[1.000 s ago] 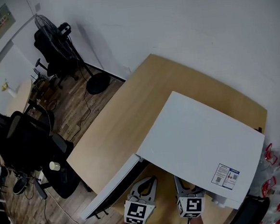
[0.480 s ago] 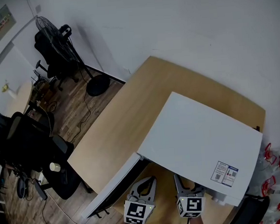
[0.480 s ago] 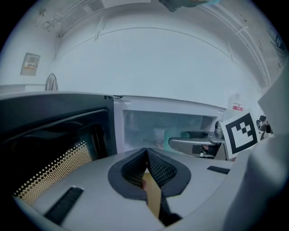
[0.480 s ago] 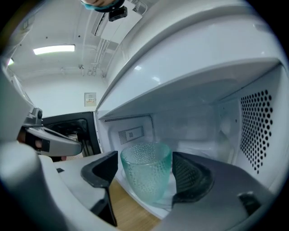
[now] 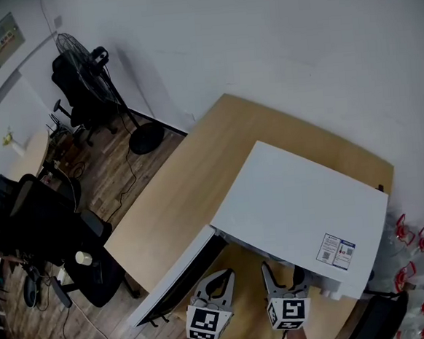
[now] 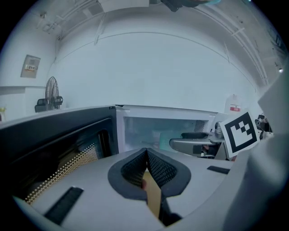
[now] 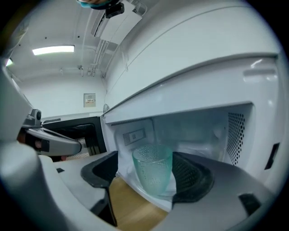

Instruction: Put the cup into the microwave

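The white microwave stands on a wooden table with its dark door swung open to the left. A clear, dimpled green-tinted glass cup stands upright just inside the cavity, near its front edge. My right gripper is open around the cup, with a clear gap between the cup and the left pad. In the head view the right gripper reaches under the microwave's front. My left gripper is shut on nothing, in front of the open door. The head view does not show the cup.
Black office chairs and a standing fan occupy the wooden floor left of the table. A small paper cup sits on one chair. Red clips hang at the right, past the microwave. A white wall runs behind the table.
The head view has shifted slightly, and both grippers sit a little lower in the picture. The microwave and its door have not moved.
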The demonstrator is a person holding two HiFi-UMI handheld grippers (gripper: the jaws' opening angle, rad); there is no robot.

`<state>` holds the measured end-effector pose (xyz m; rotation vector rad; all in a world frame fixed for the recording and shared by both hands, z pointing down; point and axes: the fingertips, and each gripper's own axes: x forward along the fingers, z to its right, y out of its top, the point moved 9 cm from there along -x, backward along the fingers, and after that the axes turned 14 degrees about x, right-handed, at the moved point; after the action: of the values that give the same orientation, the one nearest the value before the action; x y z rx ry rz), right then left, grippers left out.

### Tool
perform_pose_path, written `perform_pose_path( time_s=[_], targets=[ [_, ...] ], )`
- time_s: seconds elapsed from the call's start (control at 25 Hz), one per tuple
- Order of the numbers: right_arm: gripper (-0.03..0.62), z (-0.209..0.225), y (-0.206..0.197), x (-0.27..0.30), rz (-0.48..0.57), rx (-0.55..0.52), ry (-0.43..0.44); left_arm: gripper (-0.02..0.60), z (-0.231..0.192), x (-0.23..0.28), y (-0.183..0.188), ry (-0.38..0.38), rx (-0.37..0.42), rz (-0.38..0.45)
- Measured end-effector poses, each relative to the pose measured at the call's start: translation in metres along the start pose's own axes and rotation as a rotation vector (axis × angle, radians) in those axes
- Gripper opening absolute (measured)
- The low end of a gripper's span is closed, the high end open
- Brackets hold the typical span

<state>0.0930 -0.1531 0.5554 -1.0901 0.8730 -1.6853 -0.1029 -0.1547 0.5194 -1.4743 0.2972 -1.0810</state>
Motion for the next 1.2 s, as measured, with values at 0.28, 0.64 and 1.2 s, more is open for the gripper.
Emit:
perform_pose_path(
  time_s=[0.28, 0.64, 1.2],
  targets=[
    [0.359, -0.013, 0.002, -0.025, 0.004, -0.012, -0.011, 0.023, 0.003, -0.019, 0.010, -0.021, 0.023, 0.042],
    [0.357, -0.030, 0.010, -0.070, 0.042, -0.014, -0.048, 0.023, 0.015, -0.049, 0.022, -0.064, 0.054, 0.110],
    [0.197, -0.054, 0.017, -0.167, 0.125, -0.041, -0.187, 0.023, 0.040, -0.100, 0.036, -0.157, 0.116, 0.203]
  ],
)
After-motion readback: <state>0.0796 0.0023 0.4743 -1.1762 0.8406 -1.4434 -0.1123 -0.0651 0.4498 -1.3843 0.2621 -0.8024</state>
